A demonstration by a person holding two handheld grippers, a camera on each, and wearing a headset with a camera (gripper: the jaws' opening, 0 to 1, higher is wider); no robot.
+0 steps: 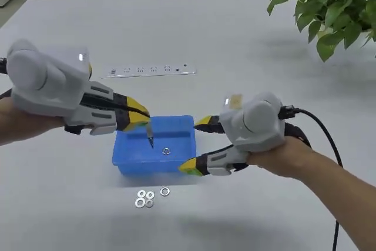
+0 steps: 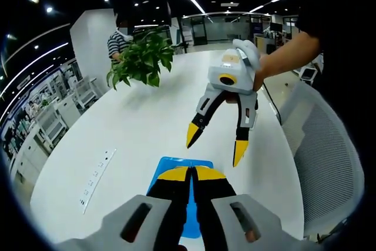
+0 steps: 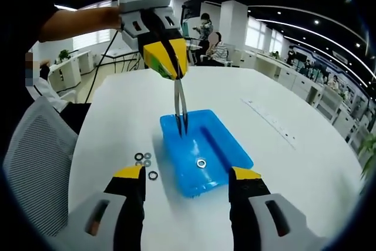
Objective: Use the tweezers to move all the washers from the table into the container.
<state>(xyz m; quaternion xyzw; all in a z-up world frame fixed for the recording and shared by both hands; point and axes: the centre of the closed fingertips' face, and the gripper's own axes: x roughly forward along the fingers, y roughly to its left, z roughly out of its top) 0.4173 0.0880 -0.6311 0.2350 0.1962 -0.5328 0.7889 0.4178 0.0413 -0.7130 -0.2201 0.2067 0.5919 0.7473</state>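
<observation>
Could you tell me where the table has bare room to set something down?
Free: between power strip and plant, and left of the washers. Crowded: the container, between left hand-held gripper with tweezers and right hand-held gripper.

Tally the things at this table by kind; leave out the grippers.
Washers: about 6, the cluster is hard to split
Blue container: 1
Tweezers: 1
Power strip: 1
Plant: 1
Total: about 10
</observation>
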